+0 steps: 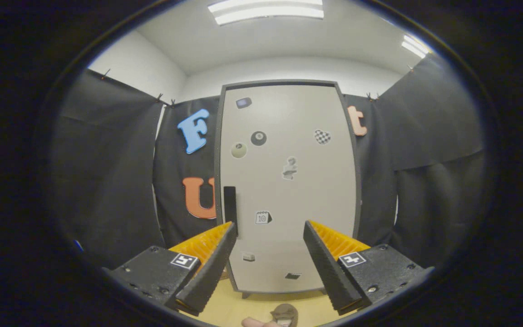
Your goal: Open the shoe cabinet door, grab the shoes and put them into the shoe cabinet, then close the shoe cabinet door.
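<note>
Tool [268, 227]: fingers spread wide, holding nothing, aimed at the cabinet front.
Cabinet [288, 181]: tall pale-grey shoe cabinet with a dark grey frame, upright on short feet on the light wooden floor [229, 309], against the black cloth wall; door shut, dotted with small stickers.
Handle [229, 204]: slim black vertical bar at the door's left edge, about mid-height, just beyond the left fingertip.
Shoes [285, 314]: brownish shoe on the floor, near, below and between the fingers, ahead of the cabinet's foot; something pale just left of it, too cropped to identify.
Handling, door: probably light, stiff and smooth; flat face offers no purchase, so the handle bar looks like the place to pinch, then a pull, with hinges likely on the right.
Handling, shoe: likely light and soft-sided, prone to sagging; heel rim or collar seems the firmest hold.
Progress: first step not yet done.
</note>
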